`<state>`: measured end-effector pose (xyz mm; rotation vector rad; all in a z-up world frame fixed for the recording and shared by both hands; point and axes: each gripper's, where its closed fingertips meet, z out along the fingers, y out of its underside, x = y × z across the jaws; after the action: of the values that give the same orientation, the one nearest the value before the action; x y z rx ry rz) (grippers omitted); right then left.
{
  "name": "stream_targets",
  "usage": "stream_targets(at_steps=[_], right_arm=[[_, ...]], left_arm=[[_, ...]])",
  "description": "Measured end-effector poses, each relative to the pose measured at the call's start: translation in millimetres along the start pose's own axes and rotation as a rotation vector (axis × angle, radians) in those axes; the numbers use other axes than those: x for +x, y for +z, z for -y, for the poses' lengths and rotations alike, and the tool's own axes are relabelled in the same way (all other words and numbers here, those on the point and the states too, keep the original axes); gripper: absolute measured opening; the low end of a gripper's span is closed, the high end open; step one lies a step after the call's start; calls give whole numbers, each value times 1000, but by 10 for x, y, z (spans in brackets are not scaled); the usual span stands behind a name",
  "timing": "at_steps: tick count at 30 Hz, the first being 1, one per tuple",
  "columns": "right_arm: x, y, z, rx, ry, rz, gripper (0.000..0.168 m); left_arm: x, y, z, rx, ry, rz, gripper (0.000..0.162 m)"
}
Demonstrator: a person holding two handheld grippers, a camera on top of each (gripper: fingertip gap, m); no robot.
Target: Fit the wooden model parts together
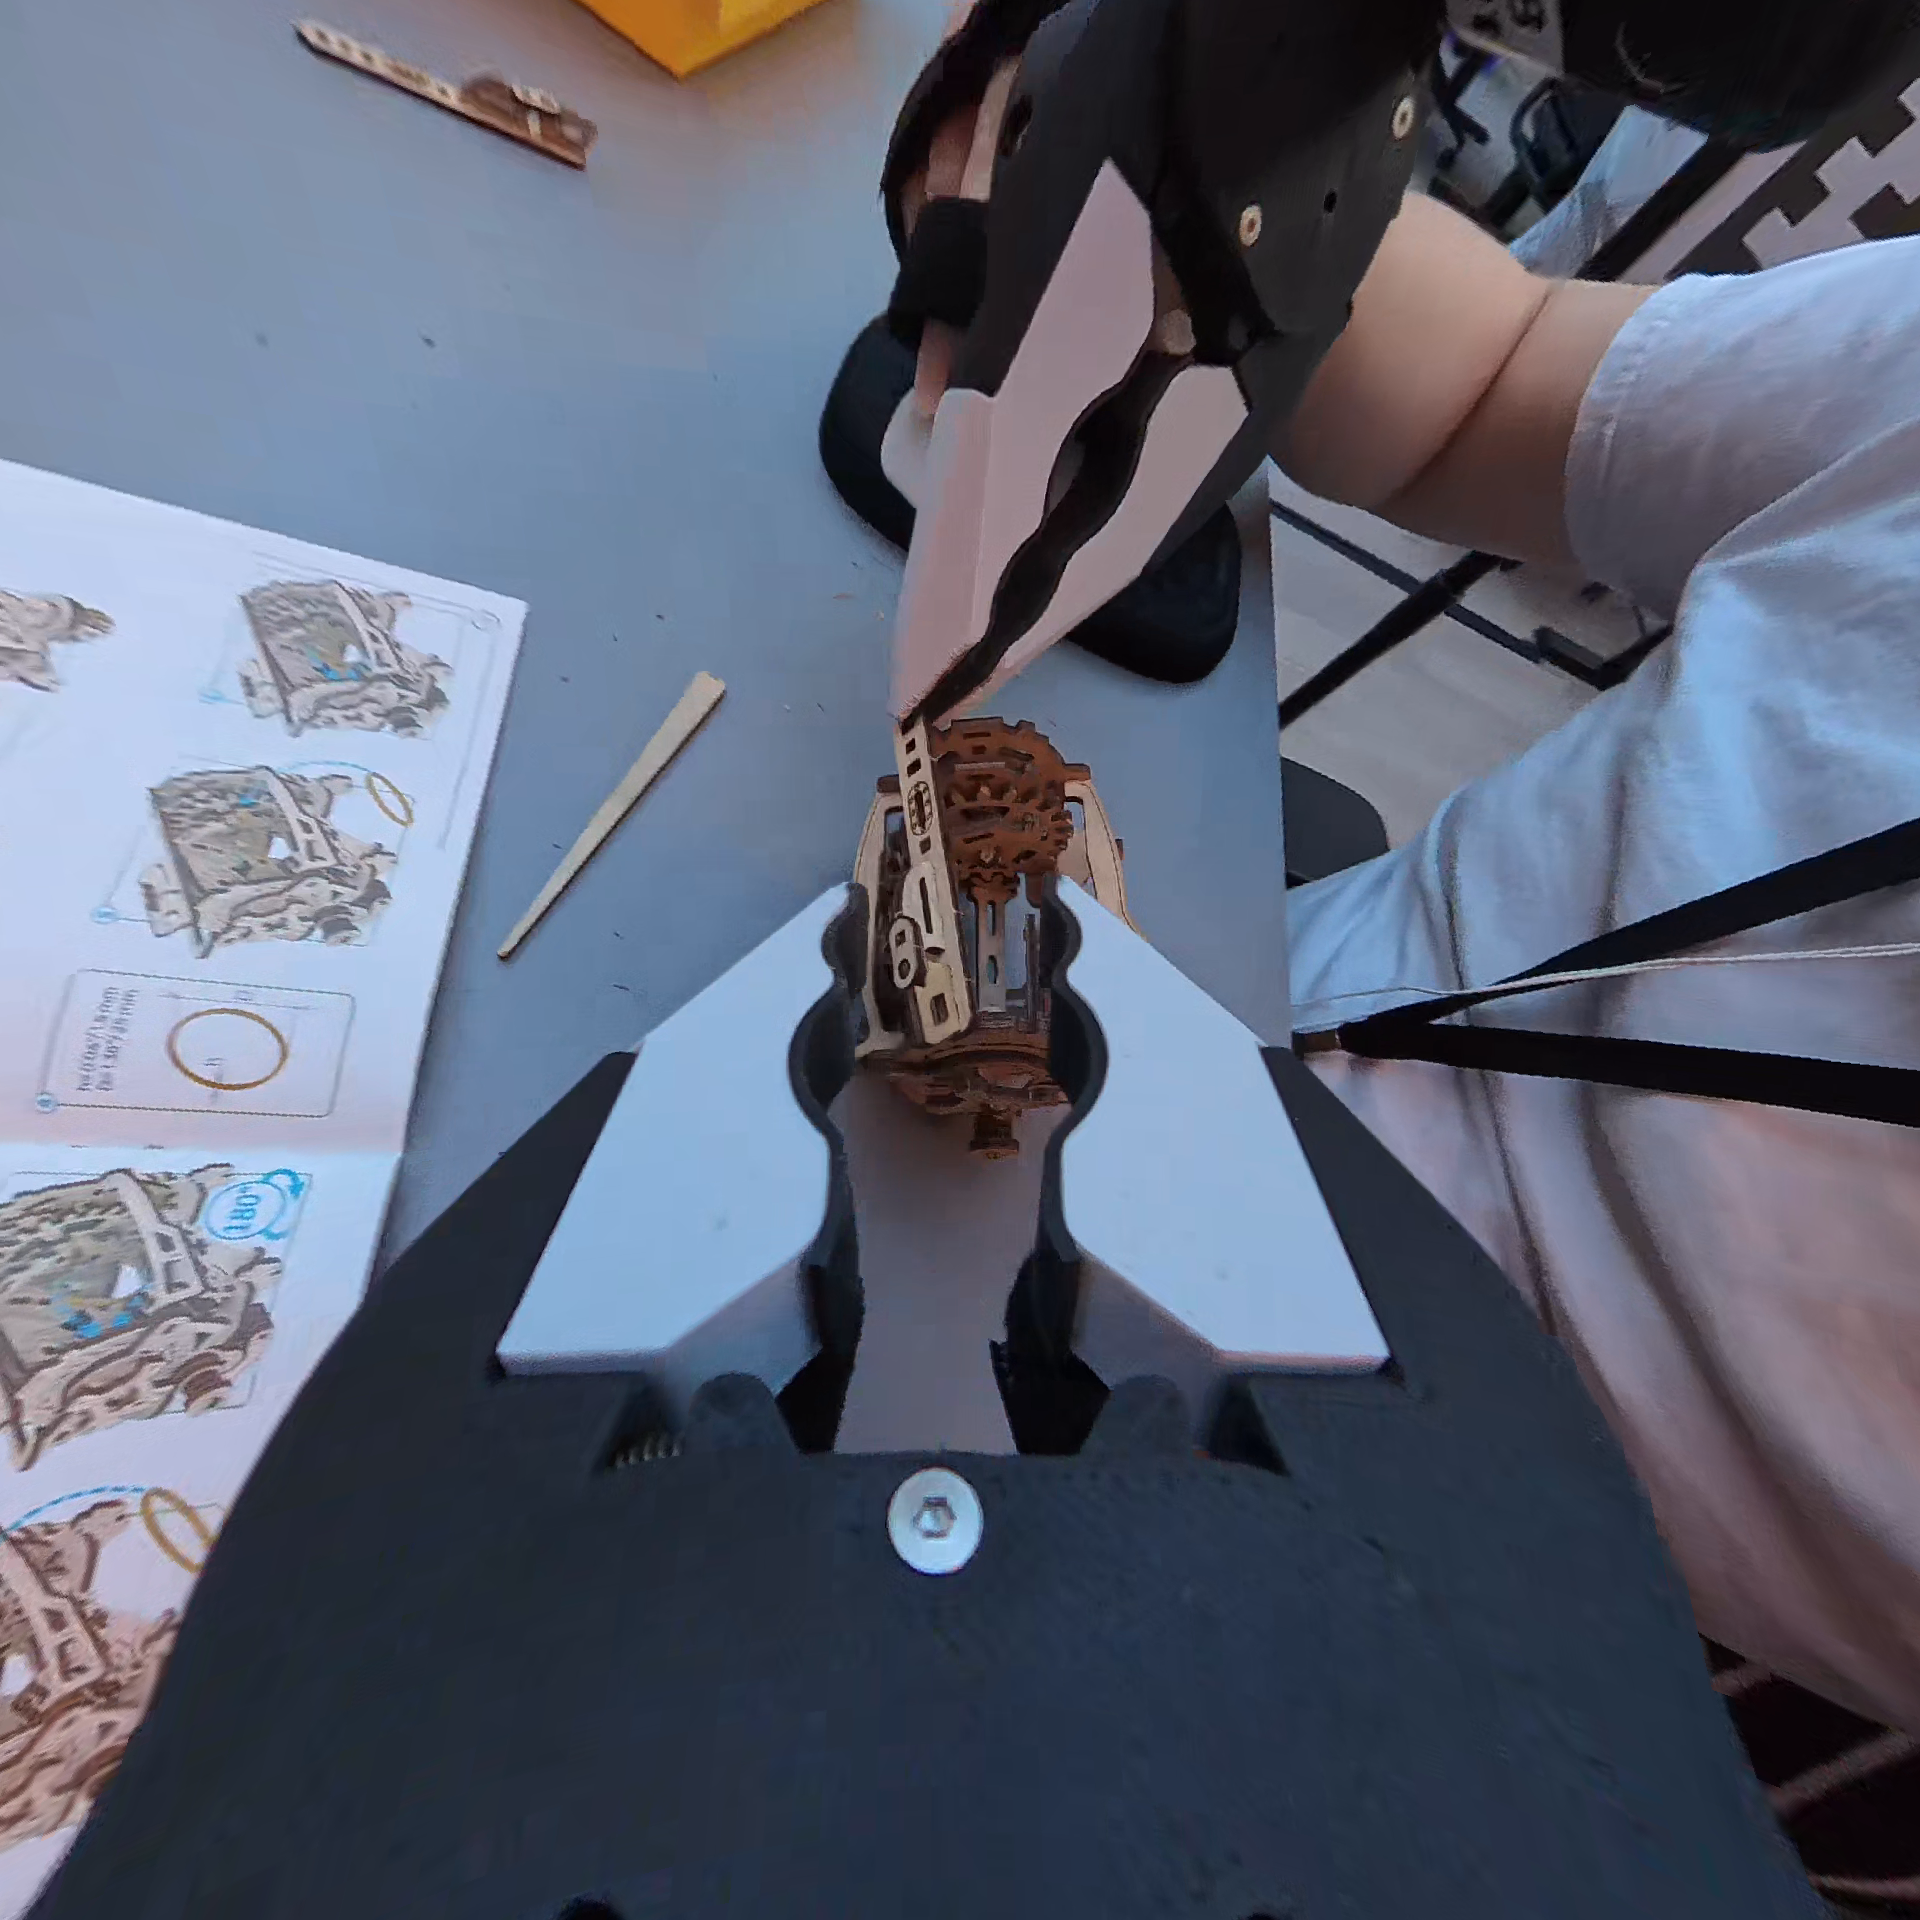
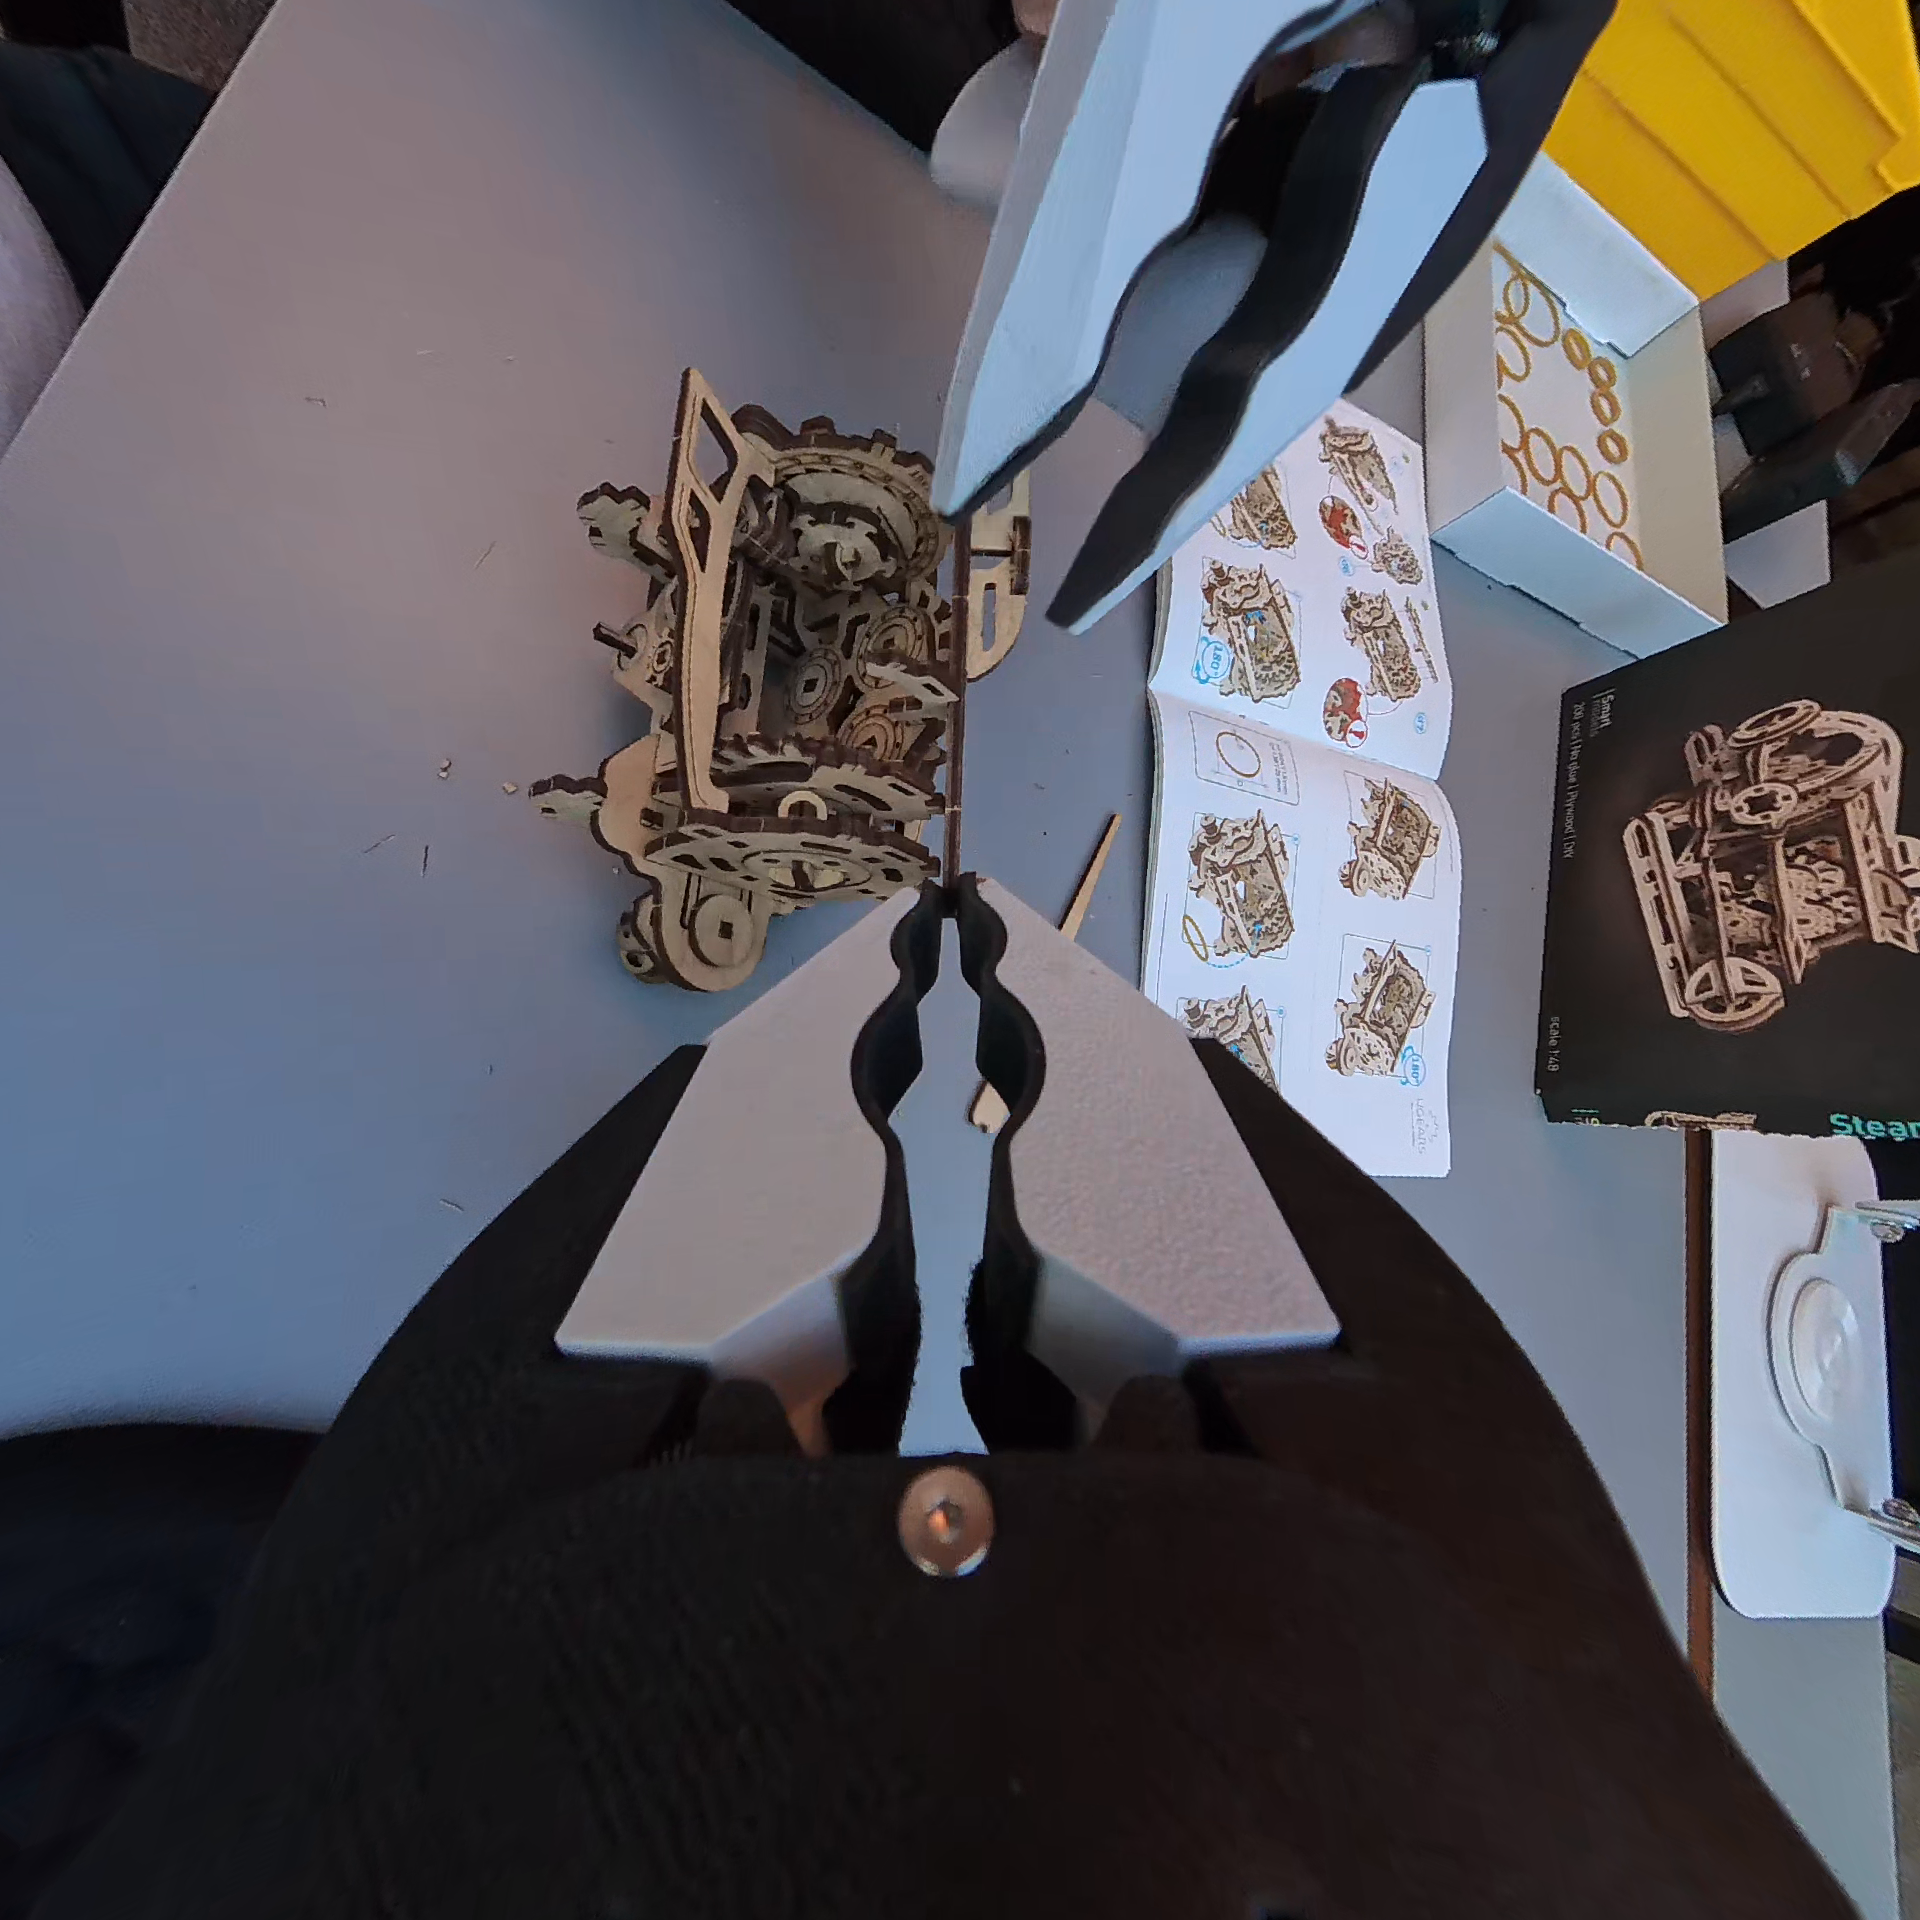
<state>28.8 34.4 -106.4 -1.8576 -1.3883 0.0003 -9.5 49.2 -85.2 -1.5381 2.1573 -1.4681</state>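
The half-built wooden model [image 1: 997, 810] stands on the grey table [image 1: 520, 364] near its right edge. It also shows in the right wrist view [image 2: 790, 675], full of gears. My right gripper [image 2: 951, 891] is shut on the end of a thin flat wooden panel [image 2: 954, 727], seen edge-on and lying against the model's side. In the left wrist view the right gripper [image 1: 920, 707] holds the top end of this pale slotted panel [image 1: 920, 821]. My left gripper [image 1: 954, 899] is open, its fingers on either side of the model and panel. It also shows in the right wrist view [image 2: 1006, 561].
An open instruction booklet [image 1: 208, 831] [image 2: 1299, 779] lies beside the model. A tapered wooden stick [image 1: 623, 810] [image 2: 1091, 862] lies between them. A loose wooden strip [image 1: 457, 94] and a yellow box [image 2: 1714, 135] lie farther off. A white box of rubber bands [image 2: 1558, 416] and a black kit box [image 2: 1745, 862] stand past the booklet. There is about 6 centimetres between the tips of the two grippers.
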Motion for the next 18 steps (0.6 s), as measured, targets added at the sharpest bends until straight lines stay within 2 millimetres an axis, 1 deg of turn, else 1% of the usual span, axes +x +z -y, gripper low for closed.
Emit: stream_targets(at_steps=[2, 6, 9, 12, 14, 16, 18], right_arm=[[-3, -1, -1, -11, 0, 10, 3], [-8, -13, 3, -37, -1, 33, 2], [-21, -18, 3, -69, 1, 58, 2], [-35, -6, -10, -108, 1, 81, 3], [-33, 3, -23, -129, -5, 88, 3], [-30, 1, -19, -139, -8, 95, 3], [-22, -4, -11, -148, -5, 100, 3]], left_arm=[[-55, 37, -31, -33, -57, -19, 27], [-63, 51, -20, -38, -120, -107, 16], [-90, 67, -80, -87, -125, -129, 16], [-82, 72, -71, -96, -142, -171, 10], [-86, 72, -71, -103, -159, -201, 9], [-100, 65, -70, -103, -165, -229, 6], [-107, 50, -48, -91, -188, -267, 7]])
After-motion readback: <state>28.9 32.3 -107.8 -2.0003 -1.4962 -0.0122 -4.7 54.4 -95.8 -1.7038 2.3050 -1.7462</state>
